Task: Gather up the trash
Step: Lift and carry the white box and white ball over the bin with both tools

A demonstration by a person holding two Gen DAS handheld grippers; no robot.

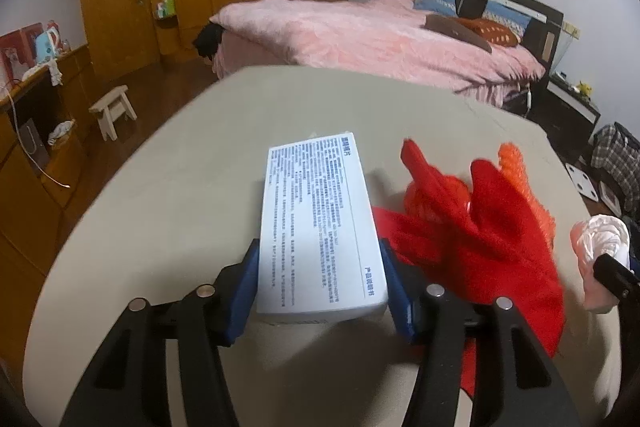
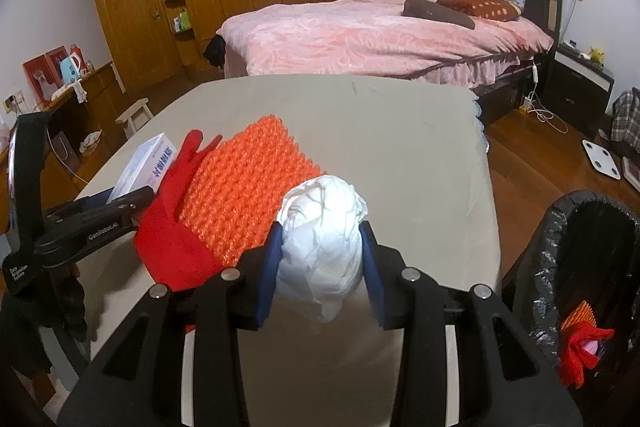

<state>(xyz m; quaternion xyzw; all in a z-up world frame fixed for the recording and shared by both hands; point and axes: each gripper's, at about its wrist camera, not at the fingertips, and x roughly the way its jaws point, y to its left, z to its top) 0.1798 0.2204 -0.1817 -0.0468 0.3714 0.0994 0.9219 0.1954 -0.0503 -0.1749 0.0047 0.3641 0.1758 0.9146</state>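
Note:
A white printed box (image 1: 316,211) sits between the blue pads of my left gripper (image 1: 320,247), which is shut on its near end. To its right, a red glove (image 1: 480,227) lies over a sheet of orange bubble wrap (image 1: 516,163) on the beige table (image 1: 160,207). My right gripper (image 2: 322,239) is shut on a crumpled white wad (image 2: 320,227) just above the table's near edge. In the right wrist view the bubble wrap (image 2: 248,179), the glove (image 2: 176,219), the box (image 2: 148,163) and the left gripper (image 2: 128,199) lie to the left.
A bin lined with a black bag (image 2: 560,227) stands beside the table's right edge, holding red and orange scraps (image 2: 580,343). A bed with pink covers (image 2: 360,35) lies beyond the table. A small stool (image 1: 114,107) stands on the wooden floor at left.

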